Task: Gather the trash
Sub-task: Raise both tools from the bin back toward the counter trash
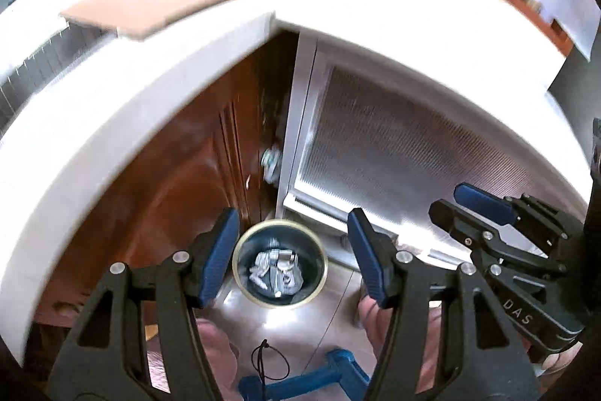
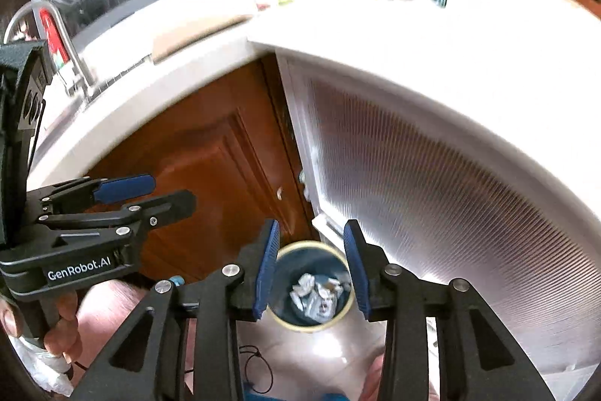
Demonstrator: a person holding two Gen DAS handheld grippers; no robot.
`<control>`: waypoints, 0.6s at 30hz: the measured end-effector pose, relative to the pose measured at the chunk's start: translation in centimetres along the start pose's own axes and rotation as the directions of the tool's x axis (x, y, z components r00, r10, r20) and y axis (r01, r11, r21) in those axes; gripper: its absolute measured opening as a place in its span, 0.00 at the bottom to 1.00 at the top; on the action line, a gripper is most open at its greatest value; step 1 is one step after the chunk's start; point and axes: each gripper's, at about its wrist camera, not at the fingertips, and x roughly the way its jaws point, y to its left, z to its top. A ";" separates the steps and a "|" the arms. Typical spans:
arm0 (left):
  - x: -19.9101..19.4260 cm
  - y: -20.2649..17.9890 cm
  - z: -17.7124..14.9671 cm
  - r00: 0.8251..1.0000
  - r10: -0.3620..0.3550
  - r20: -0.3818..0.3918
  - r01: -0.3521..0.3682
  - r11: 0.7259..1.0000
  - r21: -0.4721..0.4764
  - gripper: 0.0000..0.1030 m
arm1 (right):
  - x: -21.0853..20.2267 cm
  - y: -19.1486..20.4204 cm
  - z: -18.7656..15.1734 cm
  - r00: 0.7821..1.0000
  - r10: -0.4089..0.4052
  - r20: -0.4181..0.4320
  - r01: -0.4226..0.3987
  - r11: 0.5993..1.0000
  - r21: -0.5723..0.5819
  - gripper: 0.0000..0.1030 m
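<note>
The white desk (image 1: 124, 108) wraps round an inside corner, with a brown cabinet door (image 2: 195, 175) and a ribbed white panel (image 2: 432, 183) beneath it. On the tiled floor (image 1: 285, 326) in that corner stands the trash bin (image 1: 280, 264), a round dark-blue can with a pale yellowish rim. It stands upright, its mouth facing straight up toward both cameras, its long axis vertical. Inside lies crumpled whitish trash (image 2: 317, 294), perhaps paper or wrappers; blur hides the detail. The left tool (image 1: 293, 256) hangs above the bin, its blue pads well apart and holding nothing. The right tool (image 2: 311, 269) hangs likewise, jaws apart and empty.
</note>
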 end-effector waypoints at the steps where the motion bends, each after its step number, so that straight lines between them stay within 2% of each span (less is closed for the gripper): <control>1: -0.8 -0.2 0.8 1.000 -0.007 0.012 0.007 1.000 0.008 0.56 | -0.8 0.0 0.5 1.000 0.003 0.013 -0.003 1.000 0.008 0.35; 6: -4.1 -1.0 3.8 0.998 -0.010 0.064 0.007 0.999 0.050 0.56 | -4.4 -0.5 3.8 0.997 0.024 0.071 -0.028 0.998 0.057 0.36; 12: -7.7 -2.3 8.1 0.994 -0.005 0.112 -0.007 0.994 0.105 0.58 | -7.0 -1.3 8.4 0.995 0.017 0.100 -0.024 0.997 0.072 0.37; 18: -8.4 -2.4 13.1 0.993 0.038 0.114 -0.050 0.993 0.108 0.58 | -9.4 -3.1 14.2 0.993 -0.012 0.115 0.005 0.998 0.059 0.38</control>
